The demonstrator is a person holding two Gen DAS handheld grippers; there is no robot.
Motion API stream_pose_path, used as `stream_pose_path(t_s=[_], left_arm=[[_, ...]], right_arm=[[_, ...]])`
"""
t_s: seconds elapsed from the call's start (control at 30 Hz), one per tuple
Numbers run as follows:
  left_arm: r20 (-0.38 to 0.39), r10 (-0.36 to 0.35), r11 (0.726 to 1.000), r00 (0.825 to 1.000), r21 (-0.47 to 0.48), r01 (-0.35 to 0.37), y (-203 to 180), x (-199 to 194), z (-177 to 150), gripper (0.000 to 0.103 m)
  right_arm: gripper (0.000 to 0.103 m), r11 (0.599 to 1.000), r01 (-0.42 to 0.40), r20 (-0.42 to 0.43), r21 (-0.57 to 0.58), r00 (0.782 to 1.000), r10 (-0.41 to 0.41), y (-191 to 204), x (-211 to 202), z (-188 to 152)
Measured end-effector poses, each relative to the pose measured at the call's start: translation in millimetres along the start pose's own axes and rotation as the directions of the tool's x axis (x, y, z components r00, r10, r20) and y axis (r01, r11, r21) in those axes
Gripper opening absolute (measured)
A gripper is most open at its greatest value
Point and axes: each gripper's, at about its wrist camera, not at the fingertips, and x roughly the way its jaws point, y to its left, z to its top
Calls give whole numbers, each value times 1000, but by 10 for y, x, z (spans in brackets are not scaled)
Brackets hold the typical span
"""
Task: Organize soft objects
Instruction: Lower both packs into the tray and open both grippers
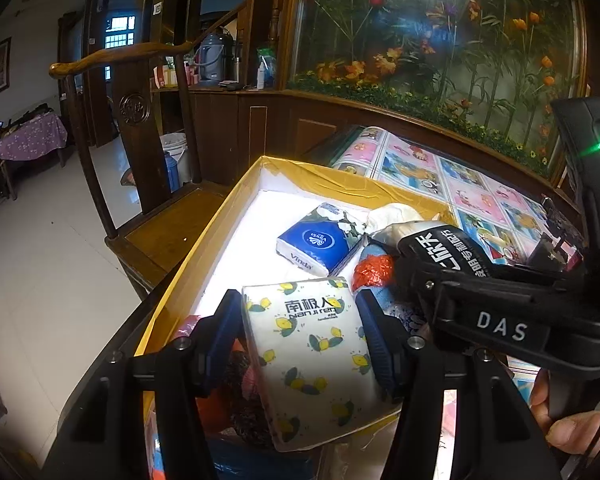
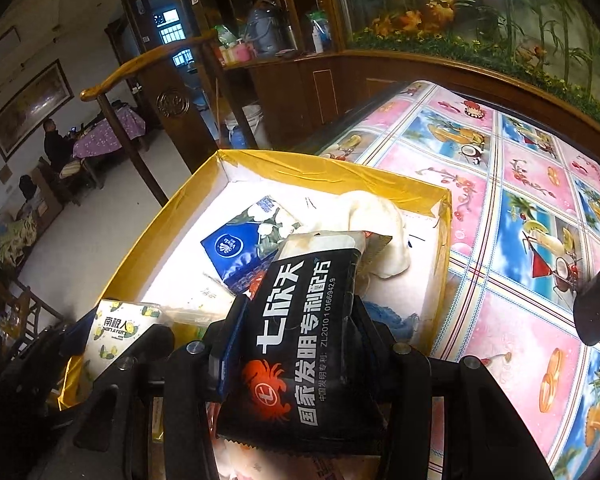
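- The left gripper (image 1: 300, 332) is clamped on the lemon-print tissue pack (image 1: 312, 356); its blue pads press the pack's two long sides, so the pack's long axis runs straight out along the fingers, toward the far end of the box.
- The right gripper (image 2: 296, 344) is closed around the black crab-print packet (image 2: 300, 344). That packet's long axis also runs forward along the fingers, and its far end sticks out well past the fingertips.
- Both held things hang over the near end of the yellow-rimmed box (image 1: 220, 216), which lies directly ahead of and below both grippers.
- The two grippers are just beside each other: in the left wrist view the right one crosses in from the right, with its packet near the tissue pack's far right corner.
- Ahead of the left fingertips lies the blue Vinda tissue pack (image 1: 316, 246) on the box's white floor. The bare floor is ahead and to the left of it, so I judge the left gripper is nearer the open space.
- Ahead of the right fingertips a white soft cloth (image 2: 380, 220) lies by the far wall, with the Vinda pack to its left; the black packet's tip hangs over both.
- Red and blue soft items (image 1: 374, 272) crowd the floor just right of the left fingers.
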Motion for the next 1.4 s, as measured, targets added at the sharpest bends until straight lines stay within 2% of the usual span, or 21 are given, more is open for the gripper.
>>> stream_pose_path(t_s=[0.63,0.83,1.0,1.1,1.13,1.17,1.23,1.3,1.4], left_arm=[[-5,6,1000,1000,7,-6,-4,13,16,59],[-28,0,1000,1000,10,0,25,57,0,60],[-40,6,1000,999,17,-5,28,62,-11,66],[-49,6,1000,999,14,-5,38,54,-7,70],[-53,2,1000,999,9,-2,48,57,-9,72],[-57,-3,1000,998,4,3,63,57,-9,75],[-60,-13,1000,998,-5,12,86,53,-14,76],[-51,-11,1000,999,-5,11,86,30,-19,80],[-20,-3,1000,1000,0,3,71,-46,-33,86]], right_arm=[[53,1000,10,-15,-6,1000,-10,-19,33,9],[53,999,31,-17,-20,999,-31,15,36,6],[53,997,61,-17,-43,998,-62,82,28,2],[60,995,83,-15,-55,996,-84,122,13,-4],[66,995,83,-14,-56,996,-84,124,7,-4],[69,995,79,-11,-60,997,-79,134,-8,-7],[83,996,60,-11,-61,998,-61,163,-41,-24],[88,996,52,-3,-70,999,-52,196,-101,-43],[92,992,84,27,-91,996,-82,243,-206,-65]])
